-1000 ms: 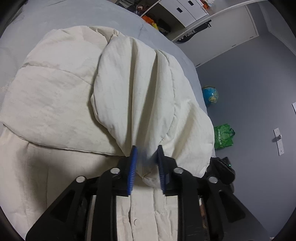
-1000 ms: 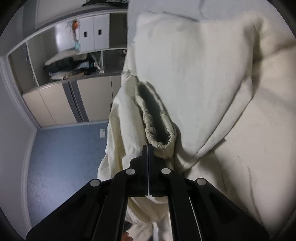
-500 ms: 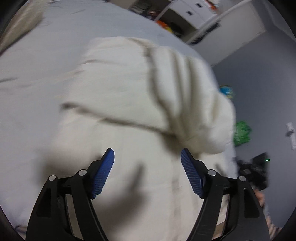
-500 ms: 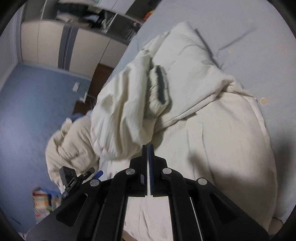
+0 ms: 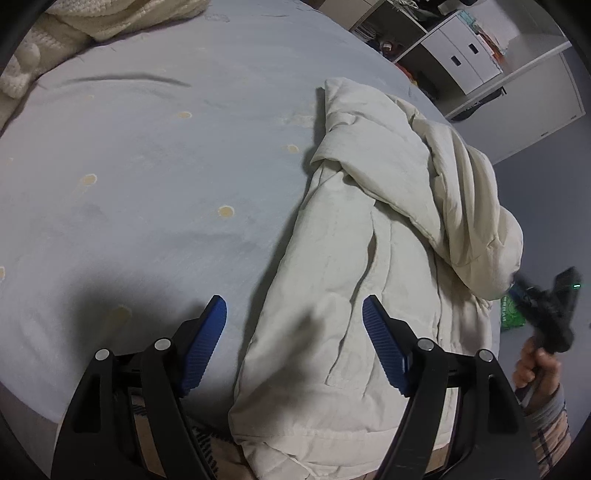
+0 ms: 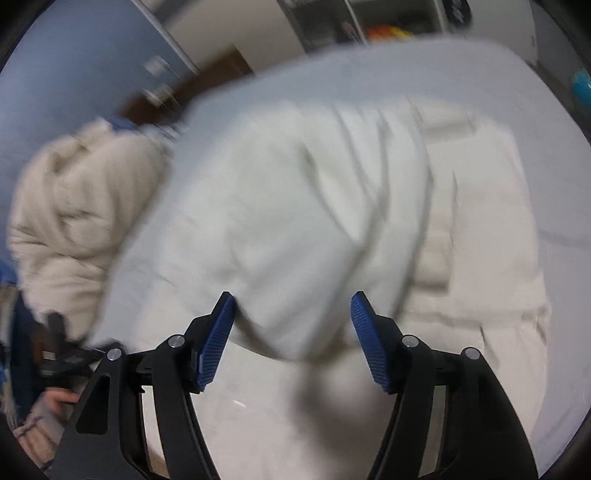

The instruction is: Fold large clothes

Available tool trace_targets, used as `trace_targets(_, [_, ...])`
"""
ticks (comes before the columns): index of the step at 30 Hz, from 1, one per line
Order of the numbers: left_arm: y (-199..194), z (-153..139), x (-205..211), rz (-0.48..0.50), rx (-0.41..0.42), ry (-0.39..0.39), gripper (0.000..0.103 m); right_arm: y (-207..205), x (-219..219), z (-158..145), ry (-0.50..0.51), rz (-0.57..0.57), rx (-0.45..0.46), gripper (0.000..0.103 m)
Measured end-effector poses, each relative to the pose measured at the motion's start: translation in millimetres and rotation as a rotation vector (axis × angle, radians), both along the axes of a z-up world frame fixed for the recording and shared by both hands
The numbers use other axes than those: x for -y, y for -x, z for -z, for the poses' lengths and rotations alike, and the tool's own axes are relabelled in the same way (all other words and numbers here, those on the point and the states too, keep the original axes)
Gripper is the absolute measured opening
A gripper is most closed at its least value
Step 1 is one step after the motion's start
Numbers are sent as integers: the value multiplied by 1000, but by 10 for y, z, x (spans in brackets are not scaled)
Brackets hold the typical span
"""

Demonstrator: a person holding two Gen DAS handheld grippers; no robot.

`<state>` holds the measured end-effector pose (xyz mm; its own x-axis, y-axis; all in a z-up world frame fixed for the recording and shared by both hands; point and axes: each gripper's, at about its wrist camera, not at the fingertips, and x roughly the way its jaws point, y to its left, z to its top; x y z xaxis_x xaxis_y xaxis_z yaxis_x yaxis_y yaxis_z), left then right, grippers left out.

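Since a second ago, the cream jacket point(image 5: 373, 258) has been let go by both grippers; it is lying folded on the grey bed point(image 5: 147, 166). Left gripper point(image 5: 294, 321) and right gripper point(image 6: 291, 321) jaws are being held apart, released. Only the left view is showing the knitted blanket point(image 5: 92, 22); the right view is blurred.

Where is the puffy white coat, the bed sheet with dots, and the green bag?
Cream puffer coat point(image 5: 343, 280): left wrist view, on its front panel.
Pale blue dotted bed sheet point(image 5: 155, 155): left wrist view, on a bare stretch.
Green bag point(image 5: 511, 314): left wrist view, on its visible side, past the bed's edge.
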<state>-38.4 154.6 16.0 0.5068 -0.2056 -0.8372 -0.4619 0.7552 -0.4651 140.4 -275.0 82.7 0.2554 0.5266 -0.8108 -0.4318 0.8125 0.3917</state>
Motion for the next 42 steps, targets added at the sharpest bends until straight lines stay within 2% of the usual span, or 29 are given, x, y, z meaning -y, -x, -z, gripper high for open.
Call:
trace_targets(3, [-15,84,42,1,-62,-3,73,72,127,405,37,42,-86,61])
trace_targets(6, [-43,157,49,13,-121,-9,74,137,319,574,-25,97,-147,61])
trace_targets(11, [-75,228,87,37,-170,-18,79,221,491,415,-60,89,-162,62])
trace_targets(15, [-23,271,75,32,-185,12,79,320,826,206,-27,68,-139,62])
trace_targets(20, [-19,299,92,46,-212,29,81,457,1409,54,51,110,-119,62])
trace_targets(23, [-30,305,133,69,-236,17,82,509,1810,184,111,161,-163,62])
trace_targets(26, [-44,304,169,94,-257,9,83,593,2089,371,126,194,-235,62])
trace_targets(31, [-29,309,127,134,-281,48,83,754,2294,612,8,199,-366,62])
trace_targets(36, [-7,309,58,168,-306,72,83,782,2262,629,-65,175,-410,63])
trace_targets(38, [15,316,53,181,-314,95,83,802,2248,613,-62,153,-412,63])
trace_targets(42, [25,269,178,260,-313,82,81,844,2342,573,-37,163,-402,63])
